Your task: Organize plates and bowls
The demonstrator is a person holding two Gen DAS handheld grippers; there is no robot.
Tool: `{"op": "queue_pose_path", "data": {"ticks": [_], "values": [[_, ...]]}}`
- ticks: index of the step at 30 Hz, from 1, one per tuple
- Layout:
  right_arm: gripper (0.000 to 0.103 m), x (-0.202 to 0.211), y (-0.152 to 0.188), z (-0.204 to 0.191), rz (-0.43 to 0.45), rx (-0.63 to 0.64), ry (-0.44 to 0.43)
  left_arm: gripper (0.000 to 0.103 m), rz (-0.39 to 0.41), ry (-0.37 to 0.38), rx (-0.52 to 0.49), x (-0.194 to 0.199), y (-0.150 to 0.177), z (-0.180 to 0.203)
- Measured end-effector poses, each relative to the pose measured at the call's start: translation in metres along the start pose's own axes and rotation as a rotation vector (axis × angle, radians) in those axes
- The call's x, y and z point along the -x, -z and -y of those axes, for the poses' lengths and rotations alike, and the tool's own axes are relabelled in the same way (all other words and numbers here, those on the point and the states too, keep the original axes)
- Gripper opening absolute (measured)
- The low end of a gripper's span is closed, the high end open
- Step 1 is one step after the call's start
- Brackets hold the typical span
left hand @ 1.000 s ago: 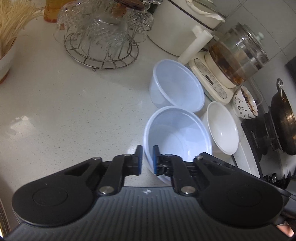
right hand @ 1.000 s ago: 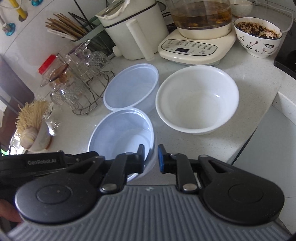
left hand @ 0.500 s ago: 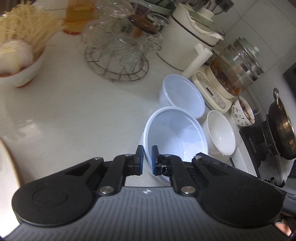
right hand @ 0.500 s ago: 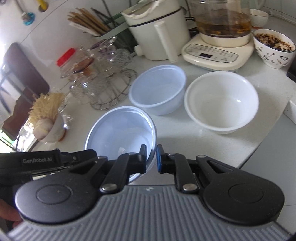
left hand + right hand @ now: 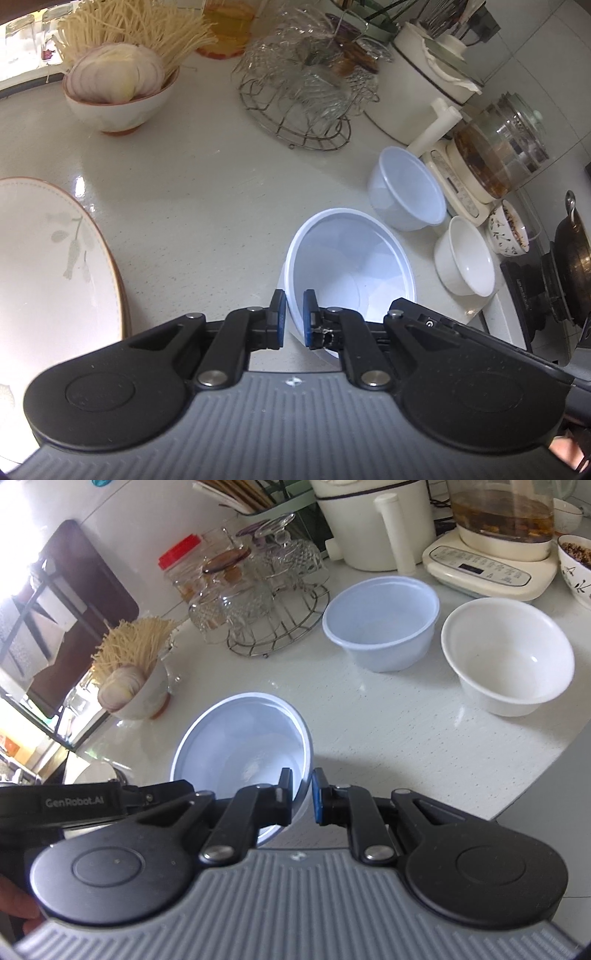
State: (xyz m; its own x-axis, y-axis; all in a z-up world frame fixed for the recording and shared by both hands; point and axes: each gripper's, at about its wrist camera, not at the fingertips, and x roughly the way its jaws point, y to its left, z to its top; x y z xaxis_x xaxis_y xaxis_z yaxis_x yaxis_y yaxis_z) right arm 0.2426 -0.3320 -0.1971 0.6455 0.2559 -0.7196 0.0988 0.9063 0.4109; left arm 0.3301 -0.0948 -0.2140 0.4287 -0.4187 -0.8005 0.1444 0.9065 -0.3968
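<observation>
Together, we pinch a plastic bowl (image 5: 351,273) by opposite rims, left claw (image 5: 294,318) and right claw (image 5: 302,794) both clenched, sharing its weight; ahead wait its twin (image 5: 382,622) and a white bowl (image 5: 508,653), likely for stacking.

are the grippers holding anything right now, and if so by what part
Yes, both hold the same pale blue plastic bowl by its thin rim: the left gripper pinches one side, the right gripper the opposite side, one finger inside and one outside.
</observation>
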Motion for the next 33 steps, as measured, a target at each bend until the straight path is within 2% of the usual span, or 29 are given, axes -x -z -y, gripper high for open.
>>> {"op": "queue_pose_path", "data": {"ticks": [10,18,21,22,25,26,27,29,33], "values": [[0.014,-0.012,0.000,0.006,-0.046,-0.016,-0.002,0.011,-0.040,-0.030,-0.016,-0.015,-0.002,0.002],[0.016,-0.013,0.000,0.012,-0.051,-0.037,-0.022,0.012,-0.041,-0.048,-0.052,-0.018,-0.004,0.010],[0.016,-0.013,-0.001,0.011,-0.056,-0.030,-0.030,0.013,-0.052,-0.060,-0.036,-0.018,-0.004,0.009],[0.016,-0.013,-0.001,0.010,-0.056,-0.025,-0.034,0.014,-0.049,-0.063,-0.032,-0.017,-0.004,0.008],[0.017,-0.012,-0.002,0.009,-0.052,-0.012,-0.044,0.029,-0.037,-0.073,-0.027,-0.013,-0.005,0.008],[0.025,-0.012,-0.003,0.009,-0.051,-0.011,-0.043,0.034,-0.029,-0.075,-0.030,-0.011,-0.005,0.008],[0.041,-0.011,-0.003,0.010,-0.049,-0.014,-0.042,0.036,-0.021,-0.079,-0.035,-0.009,-0.005,0.009],[0.054,-0.006,-0.005,0.012,-0.026,-0.029,-0.047,0.037,-0.006,-0.081,-0.044,-0.003,-0.006,0.010],[0.054,0.004,-0.010,0.012,0.014,-0.026,-0.042,0.040,0.031,-0.074,-0.073,0.010,-0.010,0.016]]}}
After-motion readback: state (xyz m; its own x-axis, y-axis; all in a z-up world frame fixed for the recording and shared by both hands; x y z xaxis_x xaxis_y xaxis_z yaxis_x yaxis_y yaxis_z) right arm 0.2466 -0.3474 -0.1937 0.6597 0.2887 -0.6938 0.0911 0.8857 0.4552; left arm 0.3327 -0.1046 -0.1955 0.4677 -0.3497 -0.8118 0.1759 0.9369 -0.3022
